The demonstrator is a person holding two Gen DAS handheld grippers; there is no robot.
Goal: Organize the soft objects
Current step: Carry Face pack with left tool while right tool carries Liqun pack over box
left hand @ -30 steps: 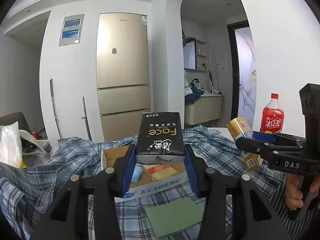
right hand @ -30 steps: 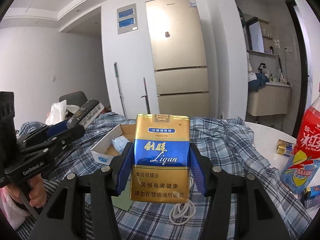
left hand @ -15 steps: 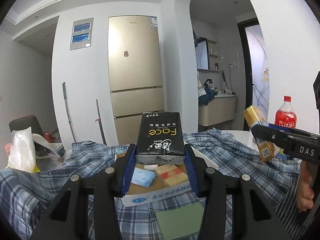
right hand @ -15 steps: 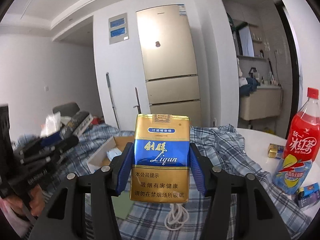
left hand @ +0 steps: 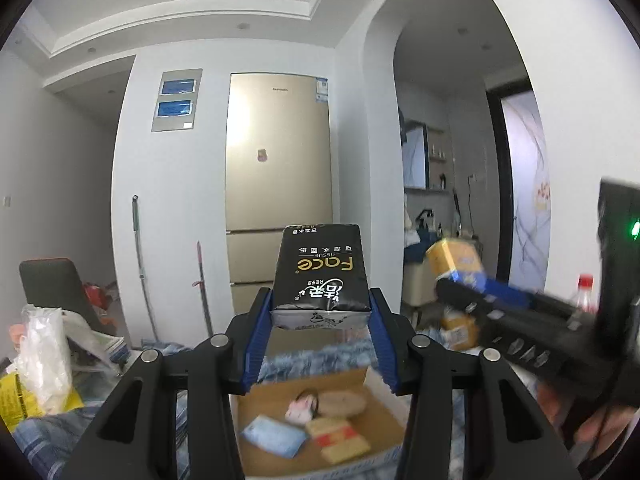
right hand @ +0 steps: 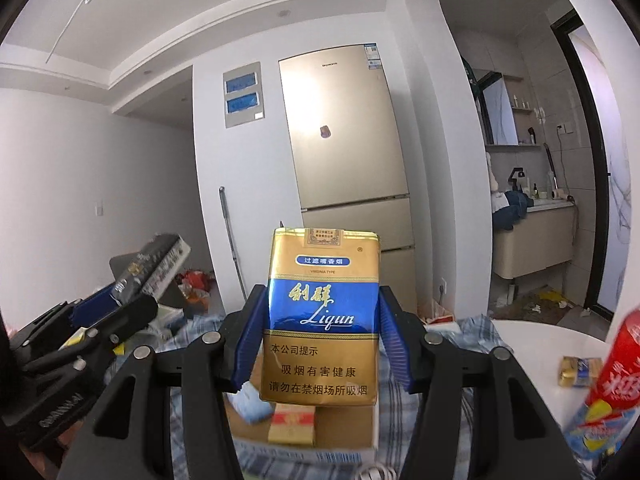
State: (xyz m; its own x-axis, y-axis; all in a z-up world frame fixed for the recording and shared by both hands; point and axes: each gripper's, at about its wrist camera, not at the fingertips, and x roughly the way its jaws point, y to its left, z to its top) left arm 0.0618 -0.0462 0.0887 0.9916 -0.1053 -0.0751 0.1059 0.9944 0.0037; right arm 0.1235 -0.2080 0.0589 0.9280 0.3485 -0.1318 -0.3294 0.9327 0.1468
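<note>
2 grippers are raised above the cardboard box [left hand: 384,390], each clamped on a soft pack. The left gripper [left hand: 320,332] grips a black tissue pack [left hand: 320,276] between its blue pads [left hand: 256,344], the "Face TISSUE" lettering reading upside down in the left wrist view; the pack sits above the far edge of the box. The right gripper [right hand: 320,344] grips a gold and blue Liqun cigarette pack [right hand: 322,316] upright between its fingers [right hand: 394,344], held over the near part of the box. From the left wrist view the right gripper [left hand: 452,292] appears blurred, up and to the right of the box, with its pack [left hand: 456,256] tilted.

Inside the box lie a light blue packet [left hand: 274,436] at the near left, a red and yellow pack [left hand: 340,438] just beside it, a small pink and white item [left hand: 300,410] behind those, and a round tan item [left hand: 344,400] touching or just beside the pink one; blur hides which. The box rests on blue plaid cloth [right hand: 476,412].

Right of the box, on a white table [right hand: 548,340], lie a small gold packet [right hand: 580,372] and a red drink bottle [right hand: 612,376]. Left of the box sits a crumpled plastic bag [left hand: 44,356]. Well behind the box stands a gold refrigerator [left hand: 278,152].
</note>
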